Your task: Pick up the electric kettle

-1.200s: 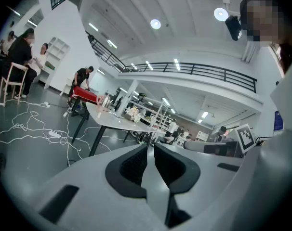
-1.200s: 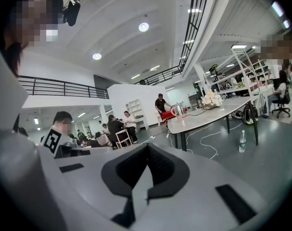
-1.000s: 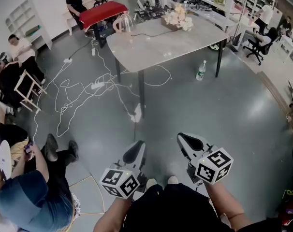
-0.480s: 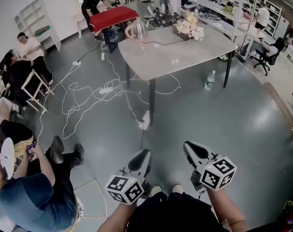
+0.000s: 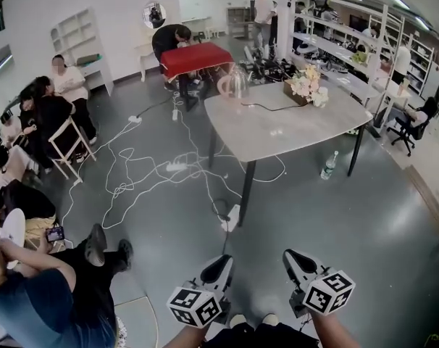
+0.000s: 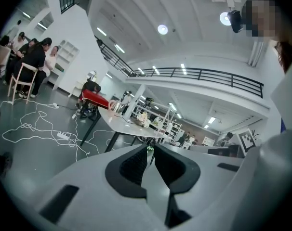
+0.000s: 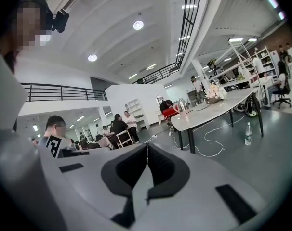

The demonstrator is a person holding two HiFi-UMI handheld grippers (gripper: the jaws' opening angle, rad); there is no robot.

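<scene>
The glass electric kettle point(image 5: 234, 84) is seen at the far left corner of the desk point(image 5: 292, 129), well apart from the left gripper point(image 5: 221, 265) and right gripper point(image 5: 292, 258), whose fingers are pressed together on nothing, presumably because nothing is within reach.

Counts, upper centre down to bottom edge
One kettle point(image 5: 235, 85), one grey table point(image 5: 295, 130), one bottle point(image 5: 327, 165), one left gripper point(image 5: 221, 266), one right gripper point(image 5: 293, 258).
</scene>
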